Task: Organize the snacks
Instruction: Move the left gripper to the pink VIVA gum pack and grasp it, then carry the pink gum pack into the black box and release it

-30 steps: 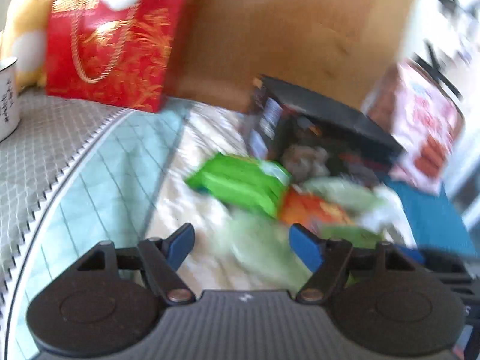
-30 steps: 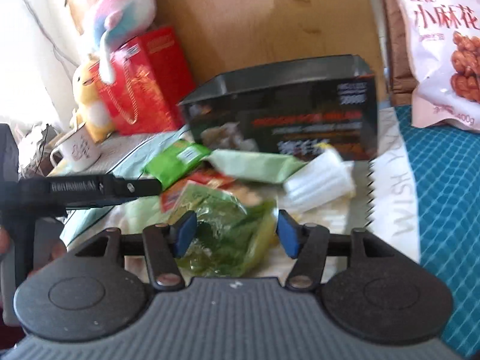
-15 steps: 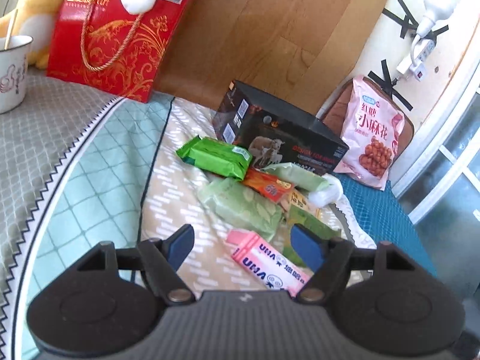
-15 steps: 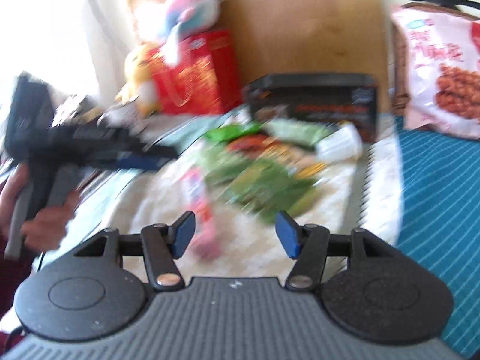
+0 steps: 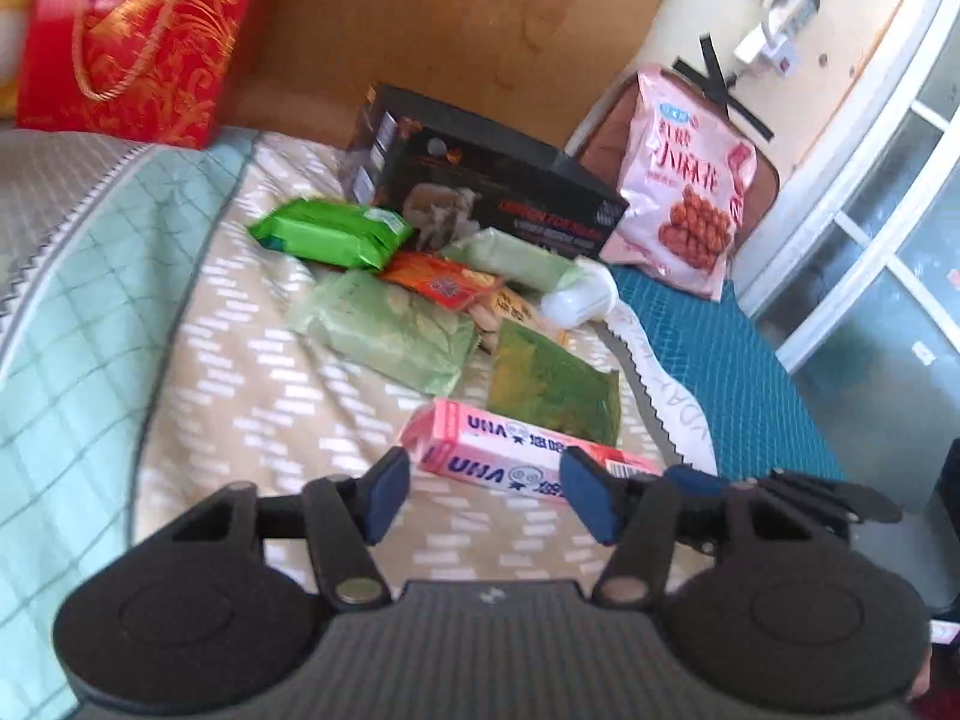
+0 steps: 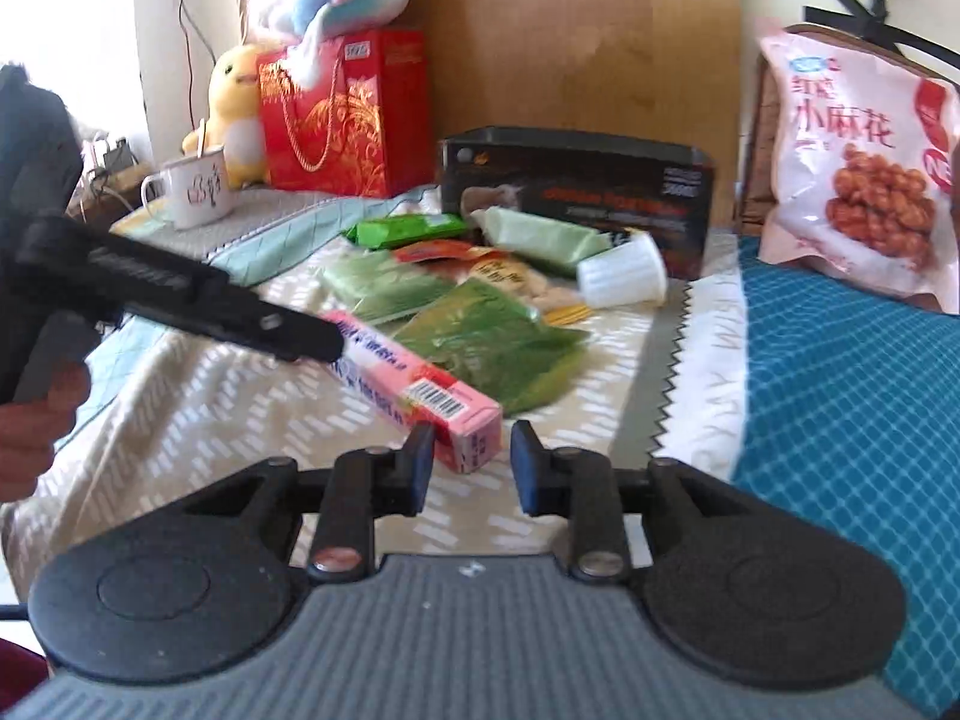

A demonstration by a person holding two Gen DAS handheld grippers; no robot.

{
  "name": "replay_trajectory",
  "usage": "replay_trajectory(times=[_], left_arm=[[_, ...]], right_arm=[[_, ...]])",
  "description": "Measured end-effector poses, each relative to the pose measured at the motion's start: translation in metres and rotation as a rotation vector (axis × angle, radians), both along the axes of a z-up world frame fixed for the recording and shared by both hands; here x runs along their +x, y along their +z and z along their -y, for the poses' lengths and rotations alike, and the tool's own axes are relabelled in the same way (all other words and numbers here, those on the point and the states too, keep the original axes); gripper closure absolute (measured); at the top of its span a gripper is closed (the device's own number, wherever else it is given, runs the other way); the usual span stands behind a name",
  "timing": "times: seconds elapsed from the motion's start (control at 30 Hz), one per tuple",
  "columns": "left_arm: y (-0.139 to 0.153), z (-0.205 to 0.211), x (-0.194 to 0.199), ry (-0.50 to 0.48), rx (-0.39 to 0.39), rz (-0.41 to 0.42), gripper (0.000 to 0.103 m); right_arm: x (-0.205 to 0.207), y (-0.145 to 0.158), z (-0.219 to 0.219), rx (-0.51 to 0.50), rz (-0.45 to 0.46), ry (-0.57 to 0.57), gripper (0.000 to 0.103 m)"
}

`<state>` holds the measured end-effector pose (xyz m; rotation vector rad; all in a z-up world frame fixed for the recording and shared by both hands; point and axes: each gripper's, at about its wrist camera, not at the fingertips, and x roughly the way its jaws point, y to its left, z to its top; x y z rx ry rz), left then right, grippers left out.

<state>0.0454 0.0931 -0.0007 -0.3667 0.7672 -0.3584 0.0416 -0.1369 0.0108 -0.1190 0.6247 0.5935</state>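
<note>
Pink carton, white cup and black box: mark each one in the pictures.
Pink carton (image 6: 420, 387): right wrist view, on its long top face near the barcode.
White cup (image 6: 624, 273): right wrist view, on its ribbed side wall as it lies tipped over.
Black box (image 5: 510, 192): left wrist view, on its printed front face.

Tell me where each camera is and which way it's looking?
Left wrist: sits on the left gripper, looking down along its open fingers at the pink box and snack pile; the right gripper's tips show at right.
Right wrist: sits on the right gripper, looking across the bed; its jaws, just closing, flank the pink box's end without pressing it. A hand holding the left gripper shows.
Shared: pink box, black box, pink snack bag.
</note>
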Motion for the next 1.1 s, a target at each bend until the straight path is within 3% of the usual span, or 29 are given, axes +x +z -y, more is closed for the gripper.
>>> replay_trajectory(times=[0.1, 0.2, 0.27, 0.3, 0.37, 0.53, 0.7, 0.77, 0.93, 1.03, 1.1], left_arm=[[0.008, -0.007, 0.002, 0.037, -0.009, 0.011, 0.038], [0.009, 0.000, 0.016, 0.044, 0.035, 0.003, 0.037], [0.002, 0.008, 0.026, 0.017, 0.058, -0.021, 0.045], [-0.004, 0.013, 0.030, -0.011, 0.054, -0.048, 0.053], [-0.003, 0.018, 0.026, -0.025, 0.056, -0.046, 0.054], [0.031, 0.015, 0.026, -0.038, 0.016, 0.008, 0.056], [0.077, 0.016, 0.084, 0.009, 0.021, 0.126, 0.056], [0.084, 0.016, 0.117, 0.046, 0.016, 0.128, 0.056], [0.072, 0.020, 0.179, 0.099, 0.069, 0.082, 0.056], [0.056, 0.018, 0.199, 0.108, 0.082, 0.035, 0.056], [0.053, 0.019, 0.200, 0.118, 0.106, 0.063, 0.050]], right_arm=[[-0.003, -0.002, -0.001, -0.017, 0.006, 0.022, 0.065], [0.000, -0.008, -0.003, -0.019, -0.018, 0.034, 0.060], [0.001, -0.011, -0.006, -0.011, -0.014, 0.033, 0.060], [0.002, -0.012, -0.007, -0.005, -0.012, 0.039, 0.060], [0.002, -0.011, -0.009, -0.004, -0.006, 0.025, 0.073], [0.013, 0.014, 0.000, 0.036, 0.037, 0.015, 0.073], [0.070, 0.057, -0.004, 0.086, 0.150, 0.002, 0.073], [0.104, 0.065, -0.009, 0.099, 0.165, -0.013, 0.073], [0.175, 0.061, -0.023, 0.098, 0.120, -0.047, 0.073], [0.193, 0.052, -0.034, 0.067, 0.106, -0.048, 0.070], [0.197, 0.046, -0.037, 0.057, 0.096, -0.038, 0.068]])
